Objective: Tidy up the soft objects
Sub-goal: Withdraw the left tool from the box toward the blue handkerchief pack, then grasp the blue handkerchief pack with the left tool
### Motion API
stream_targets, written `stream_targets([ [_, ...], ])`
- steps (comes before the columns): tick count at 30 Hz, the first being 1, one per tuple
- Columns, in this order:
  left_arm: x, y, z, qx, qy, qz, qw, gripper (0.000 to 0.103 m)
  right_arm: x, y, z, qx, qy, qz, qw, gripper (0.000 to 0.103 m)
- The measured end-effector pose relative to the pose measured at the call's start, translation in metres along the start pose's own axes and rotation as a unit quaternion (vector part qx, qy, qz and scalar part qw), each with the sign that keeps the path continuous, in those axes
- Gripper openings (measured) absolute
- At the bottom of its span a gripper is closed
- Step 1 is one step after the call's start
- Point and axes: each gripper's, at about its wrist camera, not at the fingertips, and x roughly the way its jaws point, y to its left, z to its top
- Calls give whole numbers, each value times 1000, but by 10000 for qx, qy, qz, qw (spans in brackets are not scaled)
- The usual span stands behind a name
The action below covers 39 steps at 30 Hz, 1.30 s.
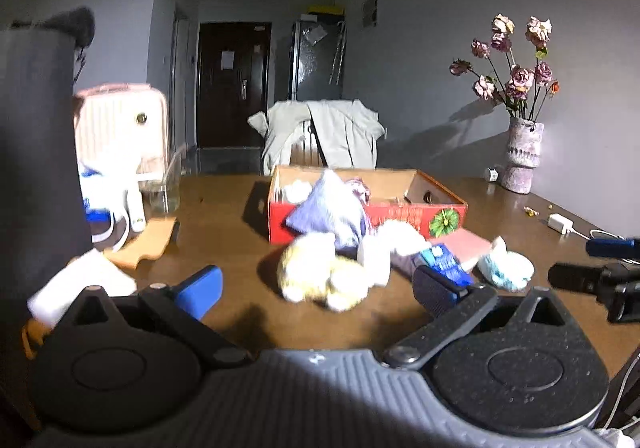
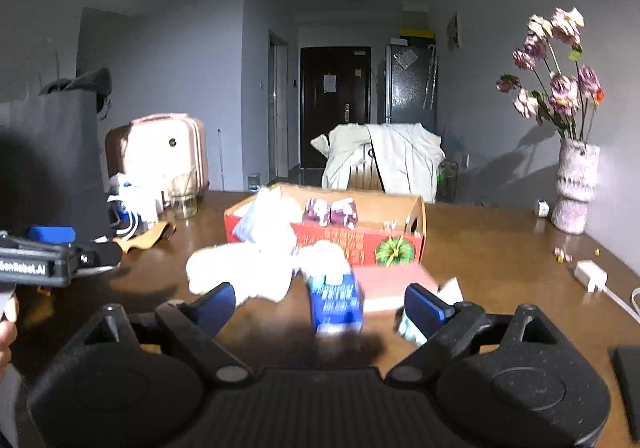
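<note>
While my two cameras look down a dim, grey-walled room toward a dark door [image 1: 234, 83] and a tall fridge [image 1: 318, 59], I see a brown wooden tabletop [image 1: 224, 232] filling the near ground. A chair draped with a pale jacket [image 1: 324, 135] stands at its far edge. A pink suitcase [image 1: 122, 123] stands to the left, beyond the tabletop's far left corner, and a vase of dried flowers [image 1: 522, 153] stands far right.

Near the middle of the tabletop sits an open red cardboard box [image 2: 328, 240]; inside I make out two small purple bundles [image 2: 330, 212] and something white, blurred. A lilac pouch [image 1: 328, 207] hangs over its near wall. In front of the box lies the heap of soft objects [image 1: 320, 276]: a yellow-white plush, white pieces, a blue packet [image 2: 338, 302] and a pale teal item [image 1: 506, 268].

My left tongs [image 1: 316, 284] stand apart with nothing between them, just short of the plush. My right tongs [image 2: 320, 308] stand wide apart, the blue packet between them, pads not pressing it.
</note>
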Motion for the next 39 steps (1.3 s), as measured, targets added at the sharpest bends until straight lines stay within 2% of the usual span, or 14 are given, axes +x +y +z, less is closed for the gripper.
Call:
stream_targets([
  [7, -9, 0, -30, 117, 213, 3, 9997, 103, -11, 2, -34, 205, 236, -71, 9995, 92],
  [15, 4, -2, -32, 85, 371, -57, 9993, 103, 0, -5, -38, 356, 319, -104, 9988, 92],
  [23, 38, -18, -26, 147, 564, -277, 9979, 103, 25, -18, -33, 453, 490, -83, 9977, 91],
  [28, 69, -29, -16, 160, 682, -450, 9965, 103, 56, -26, -23, 499, 634, 47, 9967, 91],
  [32, 97, -32, -6, 199, 753, -484, 9958, 103, 97, -31, -11, 574, 749, 199, 9953, 88],
  [36, 124, -31, 6, 122, 871, -531, 9947, 103, 144, -32, -2, 534, 953, 156, 9939, 79],
  [39, 136, -28, 11, 40, 919, -596, 9940, 103, 169, -33, 0, 526, 1090, 94, 9926, 76],
])
